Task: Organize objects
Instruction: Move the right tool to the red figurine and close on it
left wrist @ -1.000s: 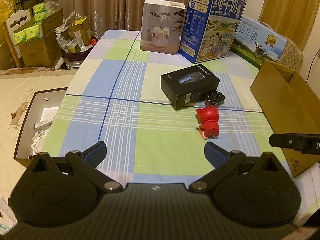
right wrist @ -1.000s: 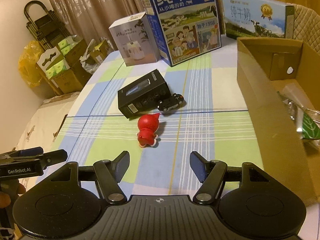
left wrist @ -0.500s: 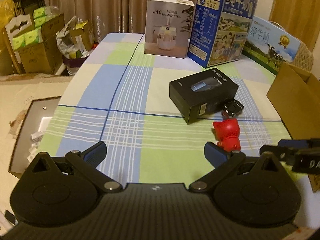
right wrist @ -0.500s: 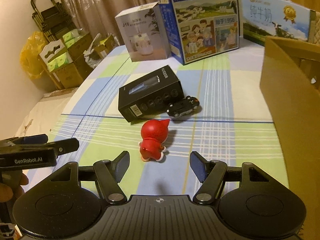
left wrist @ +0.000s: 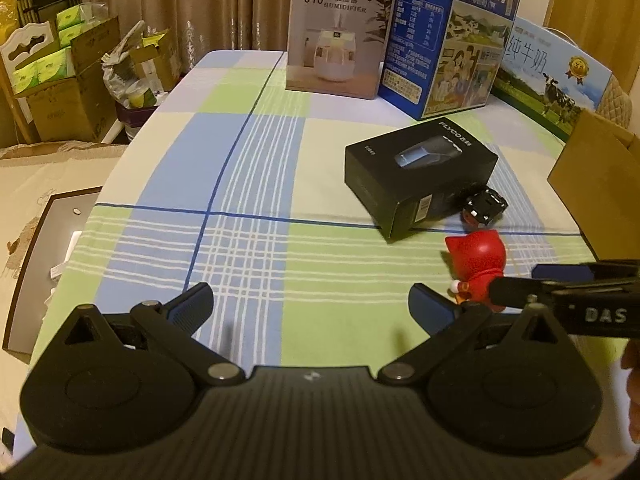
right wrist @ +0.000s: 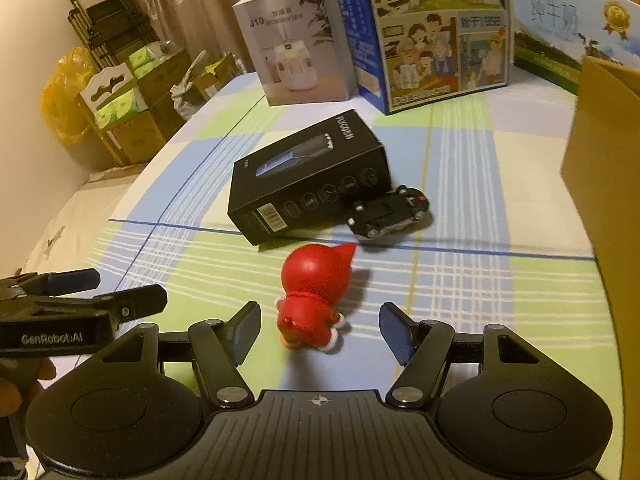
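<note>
My right tool [right wrist: 319,332] is released, its two fingers spread wide, and the red figure [right wrist: 314,296] lies on the counter [right wrist: 460,288] just in front of the gap between them. The figure is on its side, with the round head pointing away from me and the feet toward the tool. No finger touches it, as far as I can tell.

My left tool [left wrist: 310,306] is also released and holds nothing; it hovers over the checked cloth, to the left of the figure [left wrist: 478,266]. In the left view the right tool [left wrist: 560,286] comes in from the right side and partly covers the figure.

Just behind the figure is a black box [right wrist: 310,178], lying flat. A toy car [right wrist: 388,216] lies beside the near right corner of the box; I cannot tell if they touch. At the far side of the counter stand a humidifier box [left wrist: 340,36] and a blue milk carton [left wrist: 448,36]. A cardboard box [right wrist: 604,176] is at the right edge.
</note>
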A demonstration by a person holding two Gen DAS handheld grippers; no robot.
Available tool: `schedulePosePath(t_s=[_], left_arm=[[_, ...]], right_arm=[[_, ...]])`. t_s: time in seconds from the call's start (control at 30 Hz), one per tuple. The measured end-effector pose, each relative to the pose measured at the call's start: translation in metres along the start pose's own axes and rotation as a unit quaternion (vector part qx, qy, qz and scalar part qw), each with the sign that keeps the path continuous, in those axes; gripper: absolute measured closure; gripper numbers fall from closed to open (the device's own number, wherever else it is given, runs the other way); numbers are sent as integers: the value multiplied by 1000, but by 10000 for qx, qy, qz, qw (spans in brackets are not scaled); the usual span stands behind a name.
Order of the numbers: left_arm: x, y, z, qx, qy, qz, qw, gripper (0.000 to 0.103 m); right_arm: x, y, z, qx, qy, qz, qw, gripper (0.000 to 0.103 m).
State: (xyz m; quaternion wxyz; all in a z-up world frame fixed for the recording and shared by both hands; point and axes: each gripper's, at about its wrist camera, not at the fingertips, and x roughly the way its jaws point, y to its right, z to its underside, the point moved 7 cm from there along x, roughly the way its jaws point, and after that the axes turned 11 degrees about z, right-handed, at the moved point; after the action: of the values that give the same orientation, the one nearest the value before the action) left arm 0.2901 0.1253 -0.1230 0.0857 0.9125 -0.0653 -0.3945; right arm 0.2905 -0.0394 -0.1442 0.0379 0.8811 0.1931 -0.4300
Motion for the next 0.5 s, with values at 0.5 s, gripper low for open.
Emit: schedulePosePath(t_s=[0.5], left_arm=[[14,-3,1,-39,-111,77,9999,1]], right_arm=[[33,-6,-7,-185,-111,214,9995,47]])
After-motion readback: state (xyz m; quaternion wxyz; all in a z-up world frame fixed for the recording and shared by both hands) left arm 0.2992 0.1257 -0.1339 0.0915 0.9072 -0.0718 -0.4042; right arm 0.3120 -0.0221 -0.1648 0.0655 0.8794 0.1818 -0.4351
